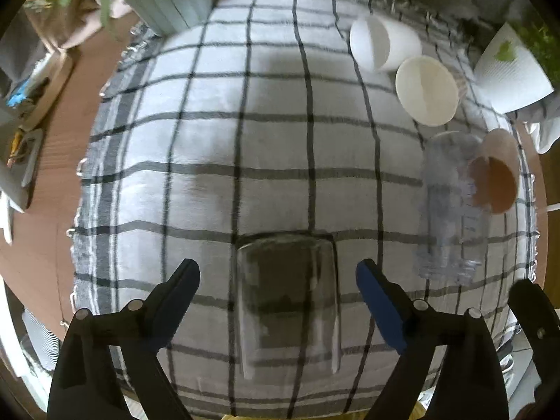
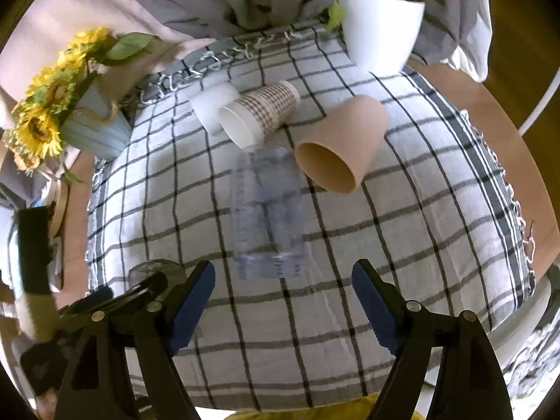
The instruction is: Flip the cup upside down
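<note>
A clear glass cup [image 1: 287, 301] stands on the checked cloth [image 1: 210, 140] between the fingers of my open left gripper [image 1: 278, 276], which does not touch it; it seems to stand base up. A clear plastic cup [image 2: 267, 210] lies on its side ahead of my open, empty right gripper [image 2: 283, 276]; it also shows in the left wrist view [image 1: 451, 206]. A brown paper cup [image 2: 341, 143], a checked paper cup [image 2: 260, 113] and a white cup [image 2: 211, 105] lie on their sides behind it. The glass cup shows partly [image 2: 154, 273] at the right view's lower left.
A white plant pot [image 2: 379, 31] stands at the far right of the cloth. A blue pot with sunflowers [image 2: 94, 129] stands at the far left. The cloth [image 2: 437, 192] ends on a brown round table [image 2: 490, 112] with edges close on both sides.
</note>
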### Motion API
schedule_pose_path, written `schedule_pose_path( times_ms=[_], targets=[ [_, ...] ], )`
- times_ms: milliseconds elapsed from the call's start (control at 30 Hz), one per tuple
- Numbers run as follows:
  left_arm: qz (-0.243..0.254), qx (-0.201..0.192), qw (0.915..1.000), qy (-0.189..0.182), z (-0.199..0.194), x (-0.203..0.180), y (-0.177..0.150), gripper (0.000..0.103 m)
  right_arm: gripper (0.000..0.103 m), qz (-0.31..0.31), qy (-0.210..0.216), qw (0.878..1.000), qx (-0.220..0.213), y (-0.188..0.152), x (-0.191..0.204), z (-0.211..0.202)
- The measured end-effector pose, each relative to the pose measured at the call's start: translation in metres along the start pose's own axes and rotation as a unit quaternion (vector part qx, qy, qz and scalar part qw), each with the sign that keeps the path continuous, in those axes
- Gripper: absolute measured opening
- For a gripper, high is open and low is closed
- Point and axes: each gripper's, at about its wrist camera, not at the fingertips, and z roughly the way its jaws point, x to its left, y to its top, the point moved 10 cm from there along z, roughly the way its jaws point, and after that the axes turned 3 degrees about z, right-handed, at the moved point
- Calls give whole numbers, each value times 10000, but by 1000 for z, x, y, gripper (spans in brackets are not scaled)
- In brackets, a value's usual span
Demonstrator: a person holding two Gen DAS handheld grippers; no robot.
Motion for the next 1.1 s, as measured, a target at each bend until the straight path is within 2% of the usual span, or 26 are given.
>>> schedule_pose_path(
  times_ms=[233, 300, 367, 500, 767, 900, 1100],
  targets=[
    [-176, 540, 9984, 3, 28, -4, 0, 73, 81, 103, 91, 9999, 61, 3, -8, 5],
    [-243, 594, 9979, 35, 30, -4, -1, 67, 81, 120, 121, 9998, 72, 4, -8, 5],
    [-282, 566, 9980, 48, 28, -2, -2, 66, 81, 126, 148, 9998, 77, 4, -9, 5],
    [-347, 412, 9985, -29, 15, -2, -2, 65, 81, 162, 159, 9997, 45, 6, -11, 4],
    [-206, -376, 9991, -77, -33, 0, -1, 65, 81, 70, 253, 9996, -144, 17, -7, -7],
    [-120, -536, 9984, -142, -37, -9, -11, 65, 81, -10, 214, 9996, -167, 18, -9, -7],
    [115, -756, 9971, 20, -34, -15, -12, 66, 81, -167, 66, 9997, -179, 17, -13, -3]
  ],
)
